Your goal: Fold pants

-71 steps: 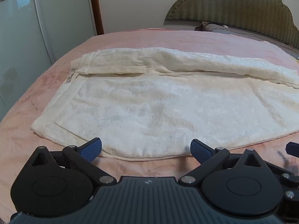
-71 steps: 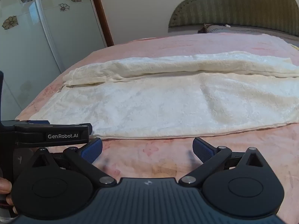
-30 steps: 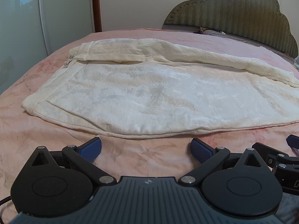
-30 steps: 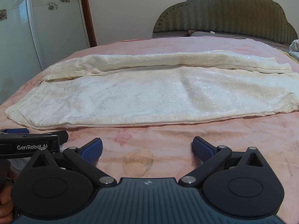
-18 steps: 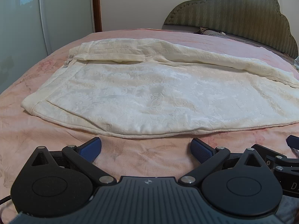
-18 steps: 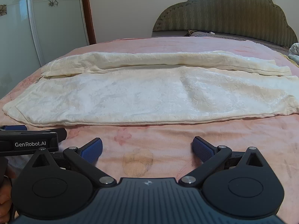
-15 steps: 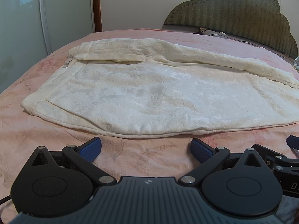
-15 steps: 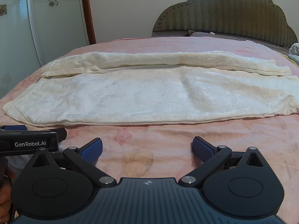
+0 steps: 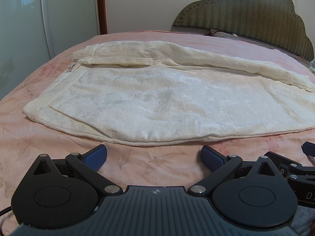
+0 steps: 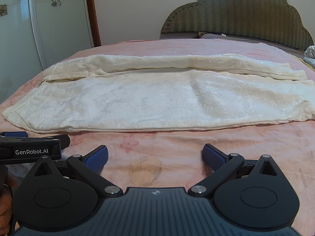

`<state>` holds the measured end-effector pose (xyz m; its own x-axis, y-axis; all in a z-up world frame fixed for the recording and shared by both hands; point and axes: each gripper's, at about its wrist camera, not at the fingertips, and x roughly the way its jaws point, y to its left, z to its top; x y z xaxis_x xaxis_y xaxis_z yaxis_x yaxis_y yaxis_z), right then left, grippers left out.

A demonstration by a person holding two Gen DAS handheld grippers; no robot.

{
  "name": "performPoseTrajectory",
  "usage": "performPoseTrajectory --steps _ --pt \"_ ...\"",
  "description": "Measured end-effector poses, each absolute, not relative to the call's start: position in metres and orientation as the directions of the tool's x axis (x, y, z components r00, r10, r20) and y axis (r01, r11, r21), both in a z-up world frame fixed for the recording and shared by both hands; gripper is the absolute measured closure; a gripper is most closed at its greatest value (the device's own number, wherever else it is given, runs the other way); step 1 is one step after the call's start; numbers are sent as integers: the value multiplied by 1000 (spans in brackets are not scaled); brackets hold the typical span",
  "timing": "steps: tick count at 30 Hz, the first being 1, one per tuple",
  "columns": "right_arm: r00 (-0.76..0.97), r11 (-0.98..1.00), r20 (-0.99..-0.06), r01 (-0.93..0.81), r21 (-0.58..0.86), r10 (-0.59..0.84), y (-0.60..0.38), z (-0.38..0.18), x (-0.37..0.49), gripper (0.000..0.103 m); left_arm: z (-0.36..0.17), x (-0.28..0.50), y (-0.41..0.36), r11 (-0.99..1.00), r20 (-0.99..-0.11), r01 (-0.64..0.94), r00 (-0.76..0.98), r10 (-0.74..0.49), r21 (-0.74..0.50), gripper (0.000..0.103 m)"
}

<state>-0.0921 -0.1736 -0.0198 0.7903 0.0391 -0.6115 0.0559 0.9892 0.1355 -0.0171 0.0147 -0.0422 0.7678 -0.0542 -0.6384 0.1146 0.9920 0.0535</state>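
Left gripper (image 9: 154, 155) and right gripper (image 10: 155, 154) side by side, level, fingers spread wide, nothing between them.

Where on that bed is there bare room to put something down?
Bare pink bedspread lies between the grippers and the pants' near edge, and beyond the pants toward the headboard. The middle is covered by pants.

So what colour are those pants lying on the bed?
The pants are cream-white with a faint woven floral pattern, clearest in the right wrist view.
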Motion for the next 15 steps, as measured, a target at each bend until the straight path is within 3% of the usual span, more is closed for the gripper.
performPoseTrajectory --steps 15 --pt "789 989 -613 53 140 45 -175 -20 -92 0 -41 -17 14 992 -641 120 765 -66 41 0"
